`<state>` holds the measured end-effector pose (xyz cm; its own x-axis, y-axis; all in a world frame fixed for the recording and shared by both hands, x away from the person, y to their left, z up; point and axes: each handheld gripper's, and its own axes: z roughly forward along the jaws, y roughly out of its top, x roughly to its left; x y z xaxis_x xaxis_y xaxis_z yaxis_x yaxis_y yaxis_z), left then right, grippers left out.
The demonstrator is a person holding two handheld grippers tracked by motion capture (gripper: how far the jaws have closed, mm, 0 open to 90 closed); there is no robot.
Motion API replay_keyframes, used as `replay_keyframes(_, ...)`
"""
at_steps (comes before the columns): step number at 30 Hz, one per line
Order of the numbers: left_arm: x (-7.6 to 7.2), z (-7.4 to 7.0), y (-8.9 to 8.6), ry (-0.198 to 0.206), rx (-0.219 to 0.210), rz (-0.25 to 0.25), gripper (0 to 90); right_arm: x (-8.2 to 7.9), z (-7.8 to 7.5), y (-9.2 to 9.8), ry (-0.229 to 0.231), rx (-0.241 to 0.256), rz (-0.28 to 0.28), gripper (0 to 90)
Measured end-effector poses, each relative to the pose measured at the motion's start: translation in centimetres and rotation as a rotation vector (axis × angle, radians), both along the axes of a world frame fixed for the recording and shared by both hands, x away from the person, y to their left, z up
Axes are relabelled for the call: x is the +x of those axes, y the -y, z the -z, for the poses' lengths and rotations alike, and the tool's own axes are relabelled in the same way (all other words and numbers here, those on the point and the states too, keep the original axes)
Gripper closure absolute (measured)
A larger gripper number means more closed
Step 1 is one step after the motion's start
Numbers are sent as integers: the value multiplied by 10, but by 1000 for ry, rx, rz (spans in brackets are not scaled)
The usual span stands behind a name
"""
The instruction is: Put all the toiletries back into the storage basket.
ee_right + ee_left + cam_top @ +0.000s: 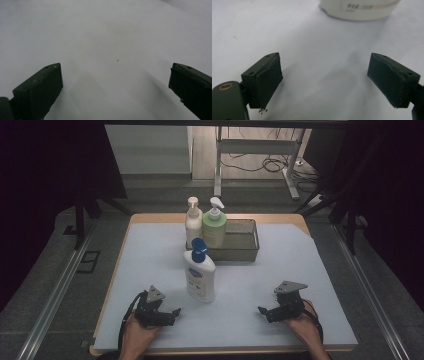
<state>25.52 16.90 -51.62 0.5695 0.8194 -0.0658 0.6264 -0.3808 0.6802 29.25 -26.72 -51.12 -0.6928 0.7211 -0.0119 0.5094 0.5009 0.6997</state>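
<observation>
While we look down from the high view, we see a table (150,245) covered by a pale sheet, with a person's two hands at its near edge, each holding a black gripper. Our left gripper (172,312) rests low on the sheet at the near left, and its jaws stand wide apart with nothing between them; in the left gripper view the same gripper (324,75) frames bare sheet. Our right gripper (262,311) rests at the near right, its jaws likewise spread and holding nothing, and in the right gripper view the gripper (116,82) shows plain sheet between the jaws.

Between the two grippers, a little farther from us and nearer the left one, a white bottle with a blue cap (199,272) stands upright on the sheet, touched by neither gripper. Its white base (359,10) appears at the top of the left gripper view.

Farther back, a dark wire basket (247,251) sits on the sheet. A green pump bottle (214,227) stands upright at the basket's left end, apparently inside it. A cream pump bottle (193,222) stands just beside it on the left, at the basket's left edge; we cannot tell whether it is inside or outside. The remainder of the basket looks empty.
</observation>
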Motion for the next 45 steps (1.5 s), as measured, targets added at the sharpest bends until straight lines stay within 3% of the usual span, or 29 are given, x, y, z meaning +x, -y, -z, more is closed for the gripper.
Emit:
replay_keyframes(14, -1, 7, 0, 25, 29, -14, 121, -4, -19, -5, 13, 59, -28, 0)
replay_keyframes(21, -1, 8, 0, 26, 28, -14, 121, -4, -29, -18, -3, 81, -73, 0)
replay_keyframes(41, -1, 8, 0, 27, 23, -18, 121, 1, -54, -59, 21, 107, -153, 0)
replay_keyframes(45, -1, 8, 0, 26, 22, -19, 121, 3, -58, -67, 17, 154, -155, 0)
